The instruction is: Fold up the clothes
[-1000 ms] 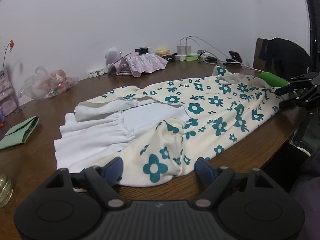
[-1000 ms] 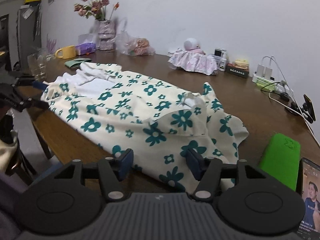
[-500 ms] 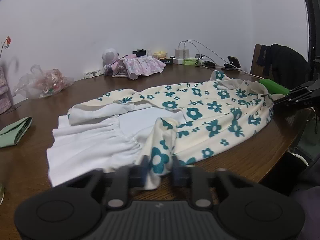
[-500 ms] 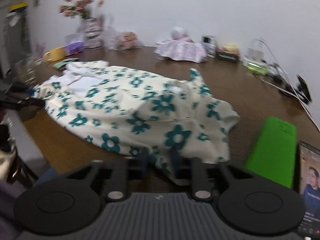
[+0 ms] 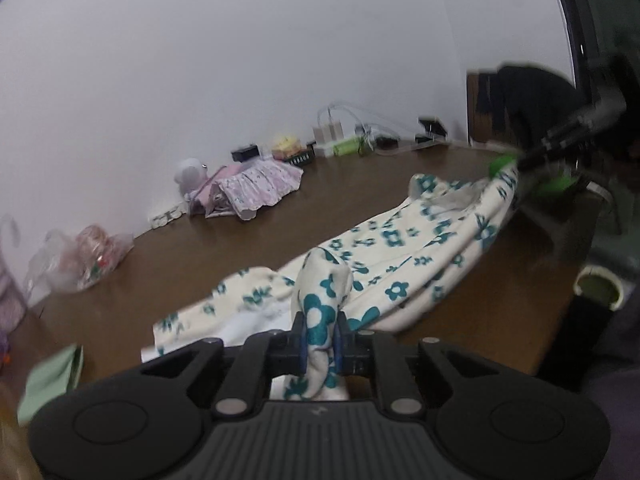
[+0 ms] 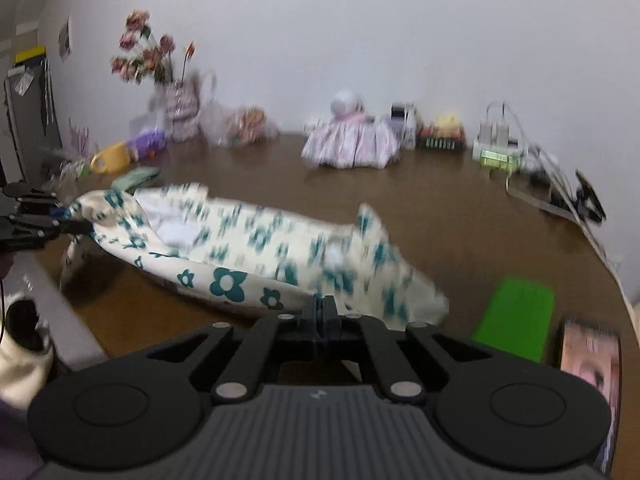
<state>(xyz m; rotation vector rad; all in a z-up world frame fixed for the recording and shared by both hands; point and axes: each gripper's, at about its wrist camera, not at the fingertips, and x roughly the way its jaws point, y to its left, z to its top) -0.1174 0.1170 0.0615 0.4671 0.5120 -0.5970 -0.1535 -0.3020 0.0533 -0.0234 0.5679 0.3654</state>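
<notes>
Left wrist view: your left gripper is pinching a bunched edge of the cream garment with teal flowers, its two blue pads pressed against the cloth from either side so that a fold is standing up between them. From there the garment is stretching away across the brown wooden table toward the far right, where your right gripper is gripping its other end just in front of a green case. The near part of the cloth is hanging lifted off the tabletop, while its far edge is trailing on the wood. A pale green cloth is lying at the near left, a pink frilled item is sitting by the wall, and a clear plastic bag is resting further left. Right wrist view: your right gripper is closing its fingers fully together on the near hem of the garment, which is sagging like a hammock between your two tools. Your left gripper is holding the opposite end at the far left edge. The green case is lying on the table just right of the garment, with a lit phone screen beside it. A vase of flowers and a yellow mug are standing toward the back left, all blurred.
</notes>
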